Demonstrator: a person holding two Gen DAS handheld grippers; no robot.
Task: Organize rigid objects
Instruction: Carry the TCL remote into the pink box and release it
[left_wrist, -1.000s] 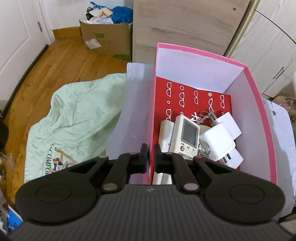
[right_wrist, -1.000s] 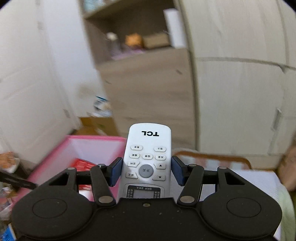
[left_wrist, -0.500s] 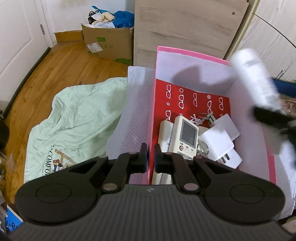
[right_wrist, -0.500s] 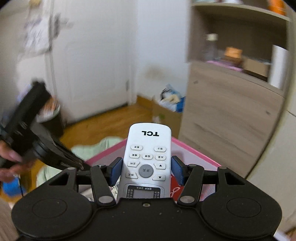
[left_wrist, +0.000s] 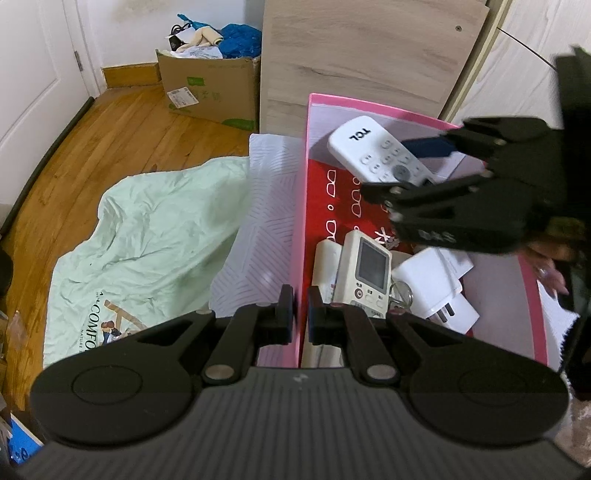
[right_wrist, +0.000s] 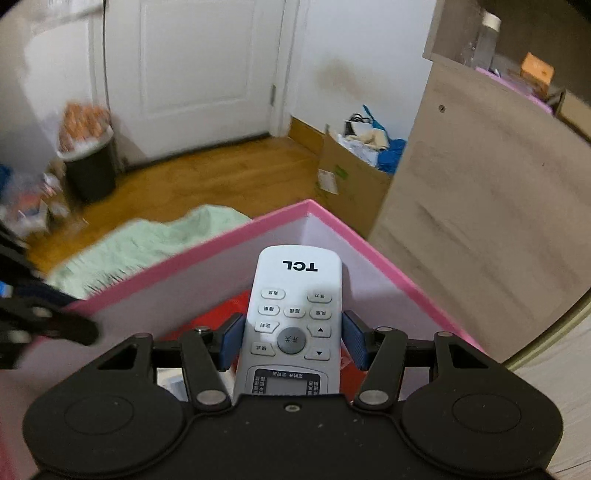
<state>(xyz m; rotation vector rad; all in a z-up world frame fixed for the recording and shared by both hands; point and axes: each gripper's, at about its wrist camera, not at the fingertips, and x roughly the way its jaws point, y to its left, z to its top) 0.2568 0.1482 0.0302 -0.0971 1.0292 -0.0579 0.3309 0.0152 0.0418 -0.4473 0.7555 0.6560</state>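
Remote poised over the pink box

The white TCL remote (right_wrist: 293, 325), clamped across its width by the right gripper (right_wrist: 293, 341), hangs above the far end of the pink box (left_wrist: 301, 236), long axis pointing toward the far corner. The left gripper (left_wrist: 300, 314) pinches the box's near left wall, steadying it.

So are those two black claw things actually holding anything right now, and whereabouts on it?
Yes. The right gripper clamps the white TCL remote by its long sides, mid-body. The left gripper pinches the pink box's wall.
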